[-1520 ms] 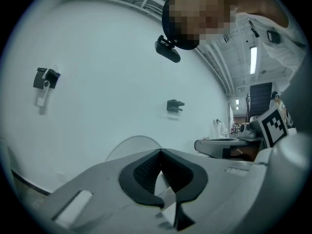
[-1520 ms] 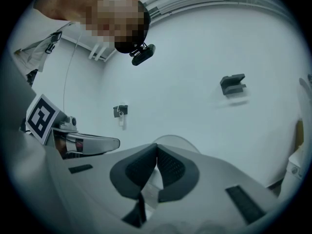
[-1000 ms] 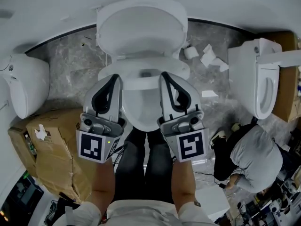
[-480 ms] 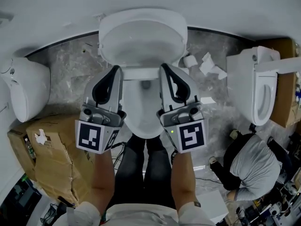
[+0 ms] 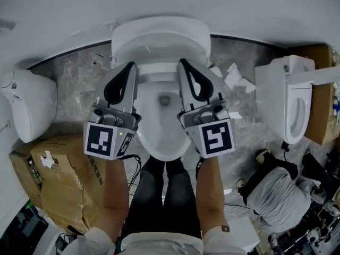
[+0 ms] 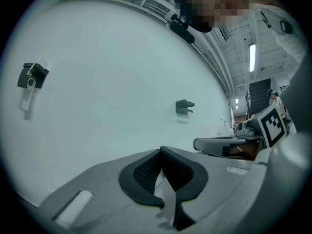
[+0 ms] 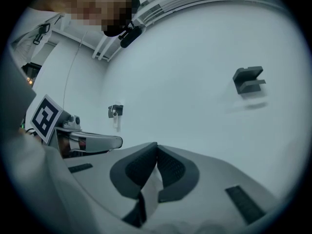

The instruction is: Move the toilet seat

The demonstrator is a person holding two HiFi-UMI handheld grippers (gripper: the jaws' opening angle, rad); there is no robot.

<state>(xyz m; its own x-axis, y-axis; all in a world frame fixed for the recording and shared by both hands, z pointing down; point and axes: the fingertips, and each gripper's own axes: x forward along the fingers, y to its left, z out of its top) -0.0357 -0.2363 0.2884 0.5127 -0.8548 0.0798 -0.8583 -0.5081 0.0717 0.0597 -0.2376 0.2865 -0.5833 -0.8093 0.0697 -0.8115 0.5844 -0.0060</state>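
Head view: both forearms reach forward side by side over the toilet bowl (image 5: 162, 129). The left tongs (image 5: 130, 66) and right tongs (image 5: 182, 62) angle upward, their tips at the raised toilet seat (image 5: 159, 39) just ahead.

Left gripper view: jaws pressed together with nothing between, facing a white wall (image 6: 97, 82).

Right gripper view: jaws likewise together, empty.

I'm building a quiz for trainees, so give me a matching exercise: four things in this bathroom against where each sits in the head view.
Things:
1. toilet seat
2. cardboard box
3. crouching person
4. paper scraps

Places:
A. floor, upper right of centre
B. lower right corner
C. tipped up, top centre
D. floor, lower left

Pairs: 1-C, 2-D, 3-B, 4-A
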